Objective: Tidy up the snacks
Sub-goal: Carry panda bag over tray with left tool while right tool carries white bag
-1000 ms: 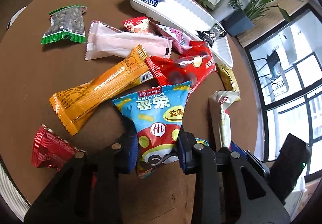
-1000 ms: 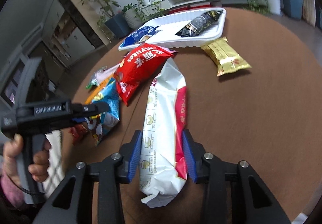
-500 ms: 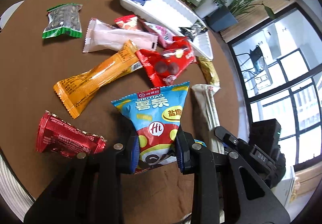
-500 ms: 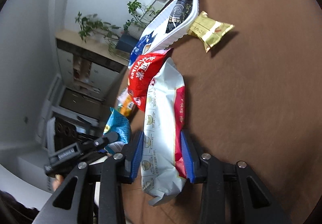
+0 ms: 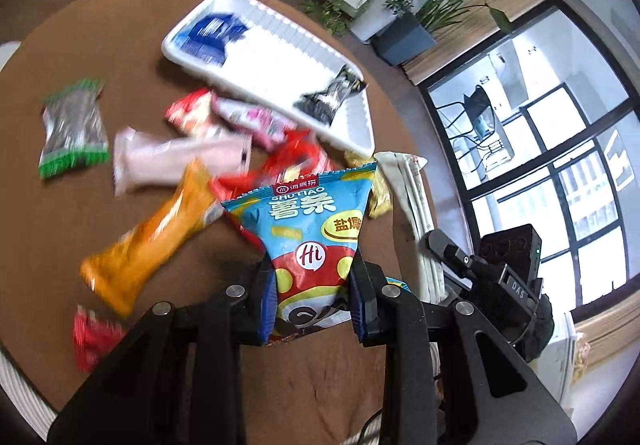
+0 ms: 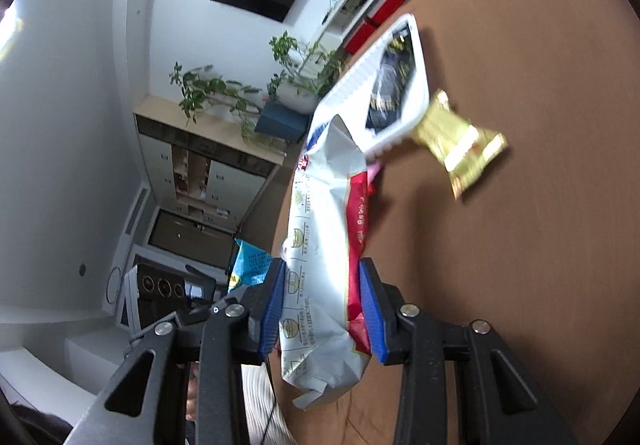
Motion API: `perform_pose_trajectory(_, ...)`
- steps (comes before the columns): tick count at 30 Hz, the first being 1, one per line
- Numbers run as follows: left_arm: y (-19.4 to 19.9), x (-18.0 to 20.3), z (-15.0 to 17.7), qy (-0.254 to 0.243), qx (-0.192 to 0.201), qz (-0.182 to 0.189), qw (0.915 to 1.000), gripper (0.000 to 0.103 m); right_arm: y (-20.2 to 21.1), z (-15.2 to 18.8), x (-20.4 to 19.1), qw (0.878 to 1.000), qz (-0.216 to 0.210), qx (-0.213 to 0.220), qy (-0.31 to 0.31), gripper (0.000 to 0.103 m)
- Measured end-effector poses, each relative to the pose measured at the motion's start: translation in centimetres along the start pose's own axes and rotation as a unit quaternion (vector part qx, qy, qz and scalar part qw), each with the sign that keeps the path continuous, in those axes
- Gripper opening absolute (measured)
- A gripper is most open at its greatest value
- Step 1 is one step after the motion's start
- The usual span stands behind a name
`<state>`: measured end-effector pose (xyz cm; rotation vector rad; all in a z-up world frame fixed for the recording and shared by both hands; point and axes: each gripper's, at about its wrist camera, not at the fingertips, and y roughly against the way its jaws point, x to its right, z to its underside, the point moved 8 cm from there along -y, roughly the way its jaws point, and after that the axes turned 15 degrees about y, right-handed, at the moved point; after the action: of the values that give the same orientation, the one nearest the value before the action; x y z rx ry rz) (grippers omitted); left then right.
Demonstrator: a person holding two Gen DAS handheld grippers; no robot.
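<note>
Round and brown, the table [image 5: 60,205] carries a scatter of snacks under me. I have the blue potato-stick bag [image 5: 312,241] pinched in my left gripper [image 5: 312,305], its printed face toward the camera, near the table's near edge. My right gripper [image 6: 324,305] is clamped on the long white-and-red packet [image 6: 324,229], at the table's right. Beyond sits the white tray [image 5: 360,125], far side, holding a blue pouch [image 5: 208,37] and a black packet [image 5: 328,101]; a gold packet [image 6: 460,145] lies just beside its near end
</note>
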<state>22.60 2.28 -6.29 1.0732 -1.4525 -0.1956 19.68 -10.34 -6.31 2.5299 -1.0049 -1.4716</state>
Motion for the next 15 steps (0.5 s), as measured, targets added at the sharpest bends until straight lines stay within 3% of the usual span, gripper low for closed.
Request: perform_pose_trajectory(15, -4.5, 3.1, -10.3, -0.052, 0.012, -0.027, 0.9982, 0.027, -2.5, -9.1, 4.3, 0.998, 0.028, 0.058, -0.023, 0.039)
